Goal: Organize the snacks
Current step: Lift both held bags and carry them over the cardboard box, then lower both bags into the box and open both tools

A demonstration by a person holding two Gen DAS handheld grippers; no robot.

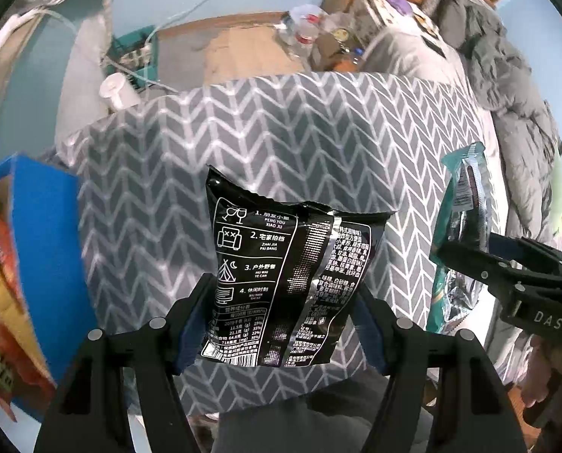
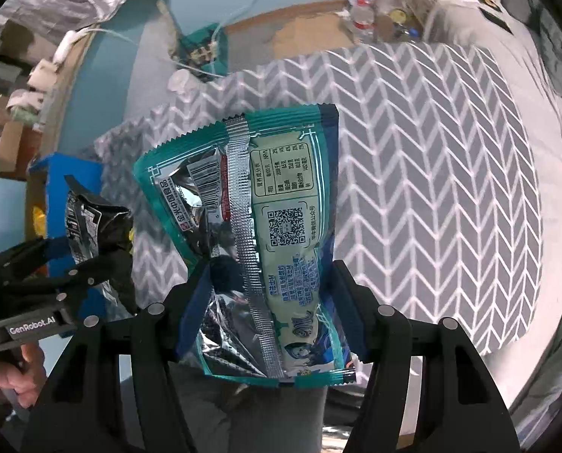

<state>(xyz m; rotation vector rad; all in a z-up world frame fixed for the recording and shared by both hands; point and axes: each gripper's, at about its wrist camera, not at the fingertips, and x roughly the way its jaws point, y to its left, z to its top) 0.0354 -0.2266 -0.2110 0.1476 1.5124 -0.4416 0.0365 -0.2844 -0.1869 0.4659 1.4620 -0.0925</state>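
My left gripper (image 1: 281,317) is shut on a black snack bag (image 1: 284,283) with white printed text, held up above the grey chevron blanket (image 1: 281,139). My right gripper (image 2: 269,305) is shut on a teal snack bag (image 2: 266,234) with a QR code and silver seam, also lifted over the blanket. In the left wrist view the right gripper (image 1: 470,249) shows at the right with the teal bag (image 1: 458,234). In the right wrist view the left gripper (image 2: 73,260) shows at the left, the black bag (image 2: 92,226) in it. A blue box (image 1: 43,241) with orange and yellow snack packs stands at the left.
The chevron blanket (image 2: 432,188) covers a bed. A grey quilt (image 1: 507,87) lies bunched at its far right. Beyond the bed are a white cup (image 1: 116,90), a teal crate (image 1: 137,53), bottles (image 1: 303,26) and clutter on the floor. A hand (image 2: 13,377) holds the left gripper's handle.
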